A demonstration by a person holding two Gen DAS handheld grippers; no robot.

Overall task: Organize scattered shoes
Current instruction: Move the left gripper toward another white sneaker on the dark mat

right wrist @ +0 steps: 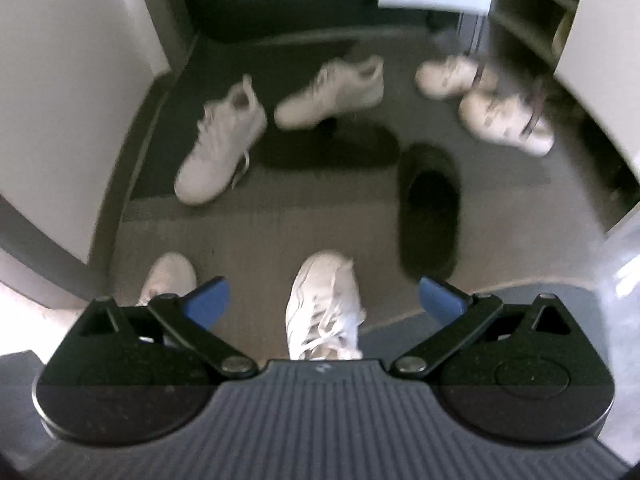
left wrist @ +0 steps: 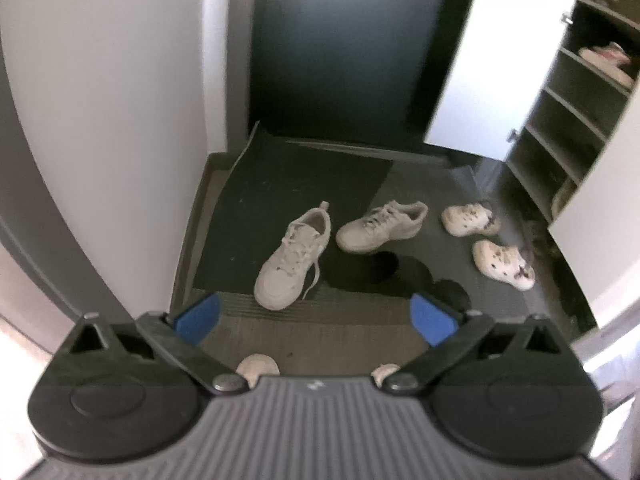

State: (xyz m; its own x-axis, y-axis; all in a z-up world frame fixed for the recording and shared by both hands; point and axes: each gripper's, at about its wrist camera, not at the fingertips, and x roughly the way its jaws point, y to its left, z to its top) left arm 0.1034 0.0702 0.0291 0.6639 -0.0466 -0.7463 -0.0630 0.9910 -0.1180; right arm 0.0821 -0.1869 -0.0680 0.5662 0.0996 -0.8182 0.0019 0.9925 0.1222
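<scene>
Shoes lie scattered on the entry floor. In the left wrist view a white sneaker [left wrist: 292, 256] lies on the dark mat, a second white sneaker [left wrist: 382, 226] to its right, two black slippers [left wrist: 380, 266] in front, and two white spotted clogs [left wrist: 470, 220] at right. The right wrist view shows the same sneakers [right wrist: 220, 148], a black slipper [right wrist: 430, 208] and the clogs [right wrist: 504, 120], blurred. My left gripper [left wrist: 316, 318] is open and empty, well above the floor. My right gripper [right wrist: 324, 304] is open and empty.
An open shoe cabinet [left wrist: 576, 112] with shelves stands at right, a pair of pale shoes on an upper shelf [left wrist: 608, 60]. A dark door [left wrist: 340, 48] is straight ahead, white walls at left. The person's own white sneakers [right wrist: 324, 308] show below the right gripper.
</scene>
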